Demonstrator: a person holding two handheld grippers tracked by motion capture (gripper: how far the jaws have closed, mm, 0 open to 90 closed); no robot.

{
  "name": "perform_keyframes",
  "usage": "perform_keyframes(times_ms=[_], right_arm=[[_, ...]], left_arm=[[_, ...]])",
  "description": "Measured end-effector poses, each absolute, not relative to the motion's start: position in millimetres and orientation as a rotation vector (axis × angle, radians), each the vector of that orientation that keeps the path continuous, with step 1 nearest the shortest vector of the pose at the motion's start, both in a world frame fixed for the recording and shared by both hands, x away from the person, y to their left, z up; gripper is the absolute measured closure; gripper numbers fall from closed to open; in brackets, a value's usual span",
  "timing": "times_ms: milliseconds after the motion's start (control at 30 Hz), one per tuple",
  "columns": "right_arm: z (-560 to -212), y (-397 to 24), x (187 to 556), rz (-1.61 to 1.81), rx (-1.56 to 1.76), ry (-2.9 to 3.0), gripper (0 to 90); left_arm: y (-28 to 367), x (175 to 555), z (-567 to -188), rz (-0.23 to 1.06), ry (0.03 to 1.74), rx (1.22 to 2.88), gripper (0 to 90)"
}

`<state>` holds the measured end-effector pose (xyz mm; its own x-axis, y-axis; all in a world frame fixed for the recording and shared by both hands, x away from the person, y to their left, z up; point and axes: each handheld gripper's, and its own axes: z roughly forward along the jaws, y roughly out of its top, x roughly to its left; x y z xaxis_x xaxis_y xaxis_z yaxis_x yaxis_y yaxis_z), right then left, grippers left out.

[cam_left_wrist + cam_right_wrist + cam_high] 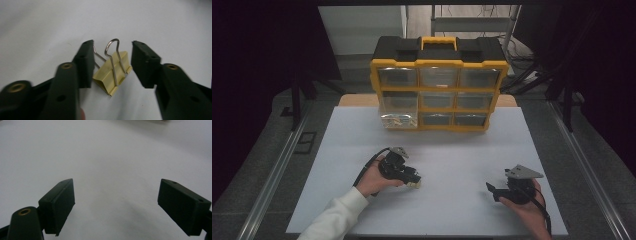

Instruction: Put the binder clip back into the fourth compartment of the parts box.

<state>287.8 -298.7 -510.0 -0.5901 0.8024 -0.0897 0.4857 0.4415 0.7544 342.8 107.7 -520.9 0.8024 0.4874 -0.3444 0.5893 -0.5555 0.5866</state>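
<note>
Now my left gripper (111,53) straddles the yellow binder clip (112,72) at frame centre, pads apart, not yet gripping. My right gripper (116,202) gapes wide over bare white table (112,152).

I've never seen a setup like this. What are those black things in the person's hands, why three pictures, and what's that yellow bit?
A person holds two hand-held clamps, no robot arm. The high view looks down on the white table; the other two come from a camera on each clamp. The left gripper has a yellow binder clip lying on the table between its jaws, which do not yet squeeze it. The right gripper hangs open over bare table. At the back stands a yellow and black drawer organizer, one drawer pulled out.
</note>
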Motion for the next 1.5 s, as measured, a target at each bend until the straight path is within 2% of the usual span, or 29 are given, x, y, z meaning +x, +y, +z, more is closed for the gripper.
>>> perform_keyframes(times_ms=[133, 433, 1233, 1500], right_arm=[[-509.9, -298.8, 287.8, 0.973, 1.085, 2.260, 14.8], [-510.1, -298.7, 287.9, 0.971, 1.083, 2.260, 14.8], [-509.7, -299.1, 287.8, 0.971, 1.084, 2.257, 14.7], [-509.8, -299.1, 287.9, 0.971, 1.082, 2.258, 14.7]], left_arm=[[108.0, 342.4, -519.3, -0.193, 0.794, 2.257, 73.1], [108.4, 340.9, -513.5, -0.274, 0.767, 2.223, 88.5], [117.6, 341.0, -505.0, -0.209, 0.793, 2.171, 88.6], [121.8, 337.0, -495.3, -0.122, 0.779, 2.117, 88.6]])
